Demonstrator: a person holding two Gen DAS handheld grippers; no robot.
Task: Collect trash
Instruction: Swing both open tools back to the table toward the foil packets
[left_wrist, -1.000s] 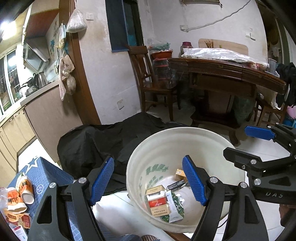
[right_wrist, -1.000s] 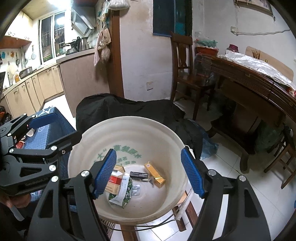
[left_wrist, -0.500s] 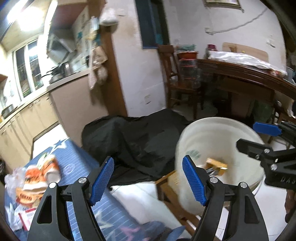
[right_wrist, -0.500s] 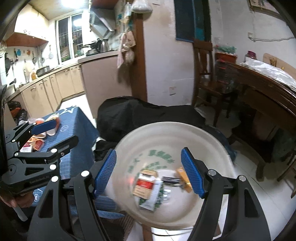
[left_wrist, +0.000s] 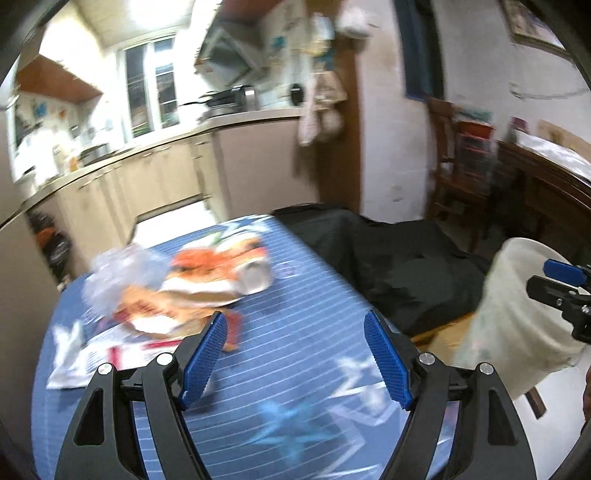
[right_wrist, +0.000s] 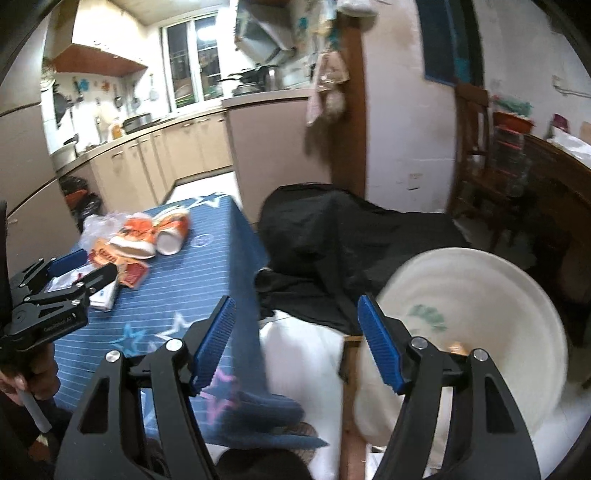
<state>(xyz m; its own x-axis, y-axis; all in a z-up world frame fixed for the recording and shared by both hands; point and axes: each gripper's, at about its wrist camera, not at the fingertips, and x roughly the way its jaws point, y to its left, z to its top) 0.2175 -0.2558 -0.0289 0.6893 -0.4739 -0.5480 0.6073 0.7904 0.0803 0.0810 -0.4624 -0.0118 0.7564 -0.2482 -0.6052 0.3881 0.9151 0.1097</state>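
My left gripper (left_wrist: 295, 354) is open and empty above the blue striped tablecloth (left_wrist: 314, 295). A blurred pile of trash lies ahead of it: orange-and-white paper cups (left_wrist: 229, 266), a crumpled clear plastic bag (left_wrist: 114, 273) and flat wrappers (left_wrist: 147, 325). My right gripper (right_wrist: 293, 345) is open and empty, between the table's edge and the white bucket (right_wrist: 480, 295). In the right wrist view the cups (right_wrist: 159, 236) and wrappers (right_wrist: 122, 266) lie at the table's far left, by my left gripper (right_wrist: 70, 273). The bucket (left_wrist: 517, 314) is at the right in the left wrist view.
A black cloth heap (right_wrist: 332, 236) lies on the floor between table and bucket. Kitchen cabinets (right_wrist: 166, 158) stand behind the table. A dark wooden chair (right_wrist: 476, 155) and a dark wooden table (right_wrist: 554, 177) are at the right.
Both grippers have swung left, away from over the bucket and toward the blue table. The trash pile has come into the left wrist view. Both stay open.
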